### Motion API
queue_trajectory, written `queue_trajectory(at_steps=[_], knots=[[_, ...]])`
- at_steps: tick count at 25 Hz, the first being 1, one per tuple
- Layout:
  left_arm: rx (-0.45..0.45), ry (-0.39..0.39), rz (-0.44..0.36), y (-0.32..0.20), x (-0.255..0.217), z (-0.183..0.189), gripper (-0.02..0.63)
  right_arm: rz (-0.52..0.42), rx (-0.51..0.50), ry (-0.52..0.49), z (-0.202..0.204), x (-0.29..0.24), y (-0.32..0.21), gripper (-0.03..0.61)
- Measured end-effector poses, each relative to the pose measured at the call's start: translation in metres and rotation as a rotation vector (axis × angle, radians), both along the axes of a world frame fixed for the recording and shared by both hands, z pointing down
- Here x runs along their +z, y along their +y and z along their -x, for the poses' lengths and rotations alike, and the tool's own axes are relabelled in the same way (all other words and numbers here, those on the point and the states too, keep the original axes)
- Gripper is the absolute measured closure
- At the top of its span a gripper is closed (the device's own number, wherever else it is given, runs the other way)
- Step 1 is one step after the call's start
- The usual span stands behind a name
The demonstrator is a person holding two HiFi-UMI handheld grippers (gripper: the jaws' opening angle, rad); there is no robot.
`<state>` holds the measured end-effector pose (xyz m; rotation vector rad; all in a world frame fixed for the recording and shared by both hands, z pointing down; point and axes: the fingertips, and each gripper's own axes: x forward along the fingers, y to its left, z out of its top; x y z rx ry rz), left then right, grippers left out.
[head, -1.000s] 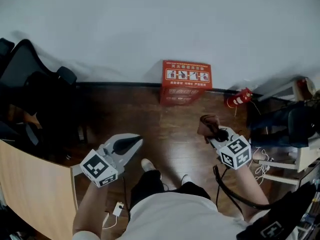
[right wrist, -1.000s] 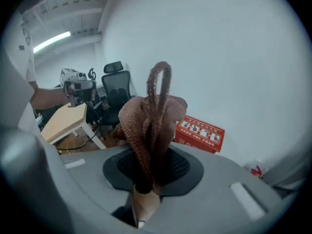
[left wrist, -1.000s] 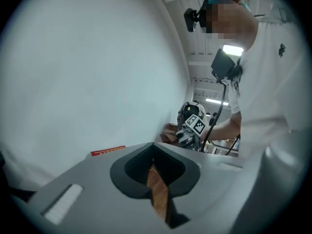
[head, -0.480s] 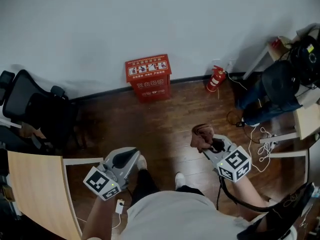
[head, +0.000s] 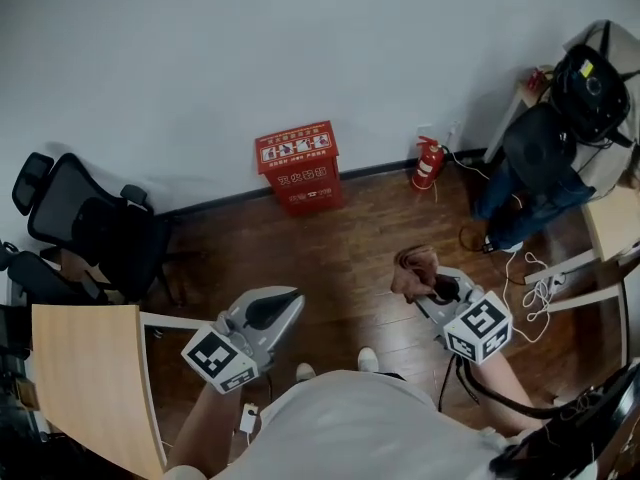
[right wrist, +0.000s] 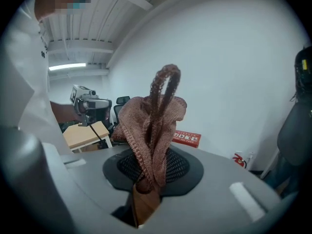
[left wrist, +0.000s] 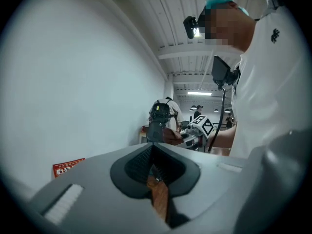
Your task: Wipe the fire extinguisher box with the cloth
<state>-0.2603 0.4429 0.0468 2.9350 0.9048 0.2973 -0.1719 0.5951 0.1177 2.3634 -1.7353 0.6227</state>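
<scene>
Wood floor (head: 340, 253), white wall (head: 300, 48). One red fire extinguisher box (head: 298, 166) at 12 o'clock, one extinguisher (head: 428, 163) at 1. Right gripper (head: 427, 289) clamped on one knitted cloth (head: 414, 266); left gripper (head: 286, 302) closed, empty.

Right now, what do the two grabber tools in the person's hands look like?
Both are smooth grey shells with black mesh-textured pads at the jaws. The left gripper and the right gripper each carry a white cube printed with black square markers. A black cable runs from the right one. The person wears a white short-sleeved top.
</scene>
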Motion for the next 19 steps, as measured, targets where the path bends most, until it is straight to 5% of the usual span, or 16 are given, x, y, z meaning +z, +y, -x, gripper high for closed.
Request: queue_trajectory(at_steps=[9,14,19], knots=[[-0.018,0.038,0.028,-0.072,-0.009,0.029,0.614,0.004,-0.019,0.027,0.018,-0.024,-0.089,0.497],[-0.035,0.047,-0.044,-0.059,-0.01,0.08,0.614,0.004,-0.073,0.048,0.067,-0.036,-0.087,0.497],[-0.02,0.034,-0.03,-0.066,-0.026,0.094,0.614,0.0,-0.076,0.047,0.085,-0.058,-0.1,0.497]])
